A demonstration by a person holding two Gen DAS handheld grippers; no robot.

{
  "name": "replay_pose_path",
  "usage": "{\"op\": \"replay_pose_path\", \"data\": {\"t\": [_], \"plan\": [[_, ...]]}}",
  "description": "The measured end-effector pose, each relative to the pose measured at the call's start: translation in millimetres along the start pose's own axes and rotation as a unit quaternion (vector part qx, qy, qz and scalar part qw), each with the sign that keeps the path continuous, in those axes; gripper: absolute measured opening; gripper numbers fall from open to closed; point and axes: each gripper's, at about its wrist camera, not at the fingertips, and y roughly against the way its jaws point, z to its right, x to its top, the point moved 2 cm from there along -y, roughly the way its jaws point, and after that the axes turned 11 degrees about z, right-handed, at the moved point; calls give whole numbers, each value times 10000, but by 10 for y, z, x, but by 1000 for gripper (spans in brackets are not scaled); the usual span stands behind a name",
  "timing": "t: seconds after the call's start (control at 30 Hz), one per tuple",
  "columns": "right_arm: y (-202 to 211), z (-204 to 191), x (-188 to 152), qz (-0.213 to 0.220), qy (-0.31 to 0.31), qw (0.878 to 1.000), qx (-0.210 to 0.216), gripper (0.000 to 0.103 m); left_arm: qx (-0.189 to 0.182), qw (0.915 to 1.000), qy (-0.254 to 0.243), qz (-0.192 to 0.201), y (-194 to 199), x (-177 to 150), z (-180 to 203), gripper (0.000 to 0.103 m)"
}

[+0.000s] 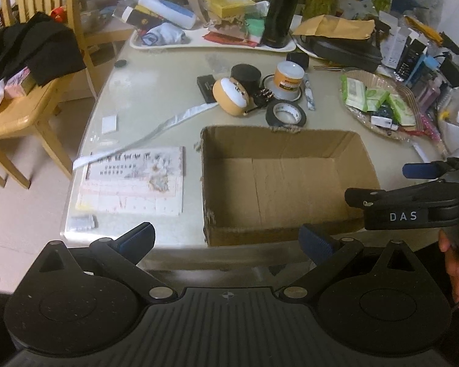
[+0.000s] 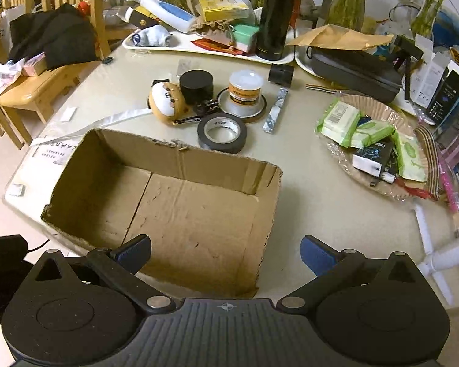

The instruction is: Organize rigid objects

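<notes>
An empty open cardboard box (image 1: pixel 290 183) (image 2: pixel 192 214) sits at the near edge of the table. Behind it is a cluster of small items: a black tape roll (image 1: pixel 286 113) (image 2: pixel 222 132), a round orange-and-white case (image 1: pixel 232 96) (image 2: pixel 166 102), a black jar (image 1: pixel 245 75) (image 2: pixel 196 84), an orange jar with a white lid (image 1: pixel 288 79) (image 2: pixel 245 87), a small black cube (image 2: pixel 281 74) and a wrapped stick (image 2: pixel 275 110). My left gripper (image 1: pixel 228 240) hovers open before the box's near wall, holding nothing. My right gripper (image 2: pixel 226 252) (image 1: pixel 385 183) is open over the box's right end, also holding nothing.
A wooden chair with dark clothing (image 1: pixel 30 49) stands left of the table. Along the back is a white tray (image 1: pixel 156 44) with a tall black flask (image 1: pixel 283 9) and clutter. A basket of green packets (image 1: pixel 379 101) sits right. A printed booklet (image 1: pixel 134 180) lies left of the box.
</notes>
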Motion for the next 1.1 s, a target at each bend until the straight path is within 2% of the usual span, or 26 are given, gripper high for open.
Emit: {"op": "replay_pose_path", "data": {"t": [0.17, 0.37, 0.6, 0.73, 0.87, 1.1], "plan": [[-128, 91, 134, -21, -77, 10000, -60, 103, 162, 9994, -317, -2, -151, 243, 6, 102], [-298, 248, 312, -30, -209, 9998, -44, 103, 68, 9986, -525, 90, -373, 641, -6, 102], [-473, 419, 587, 100, -338, 9994, 43, 103, -98, 9982, -491, 324, -689, 1085, -32, 102], [-588, 484, 709, 110, -307, 9995, 43, 103, -128, 9974, -436, 554, -751, 1095, -73, 102], [-702, 501, 825, 83, -290, 9994, 154, 103, 6, 9988, -307, 375, -878, 1073, -148, 102], [-899, 446, 996, -21, -266, 9993, 274, 103, -52, 9988, -76, 472, -811, 1168, -173, 102]]}}
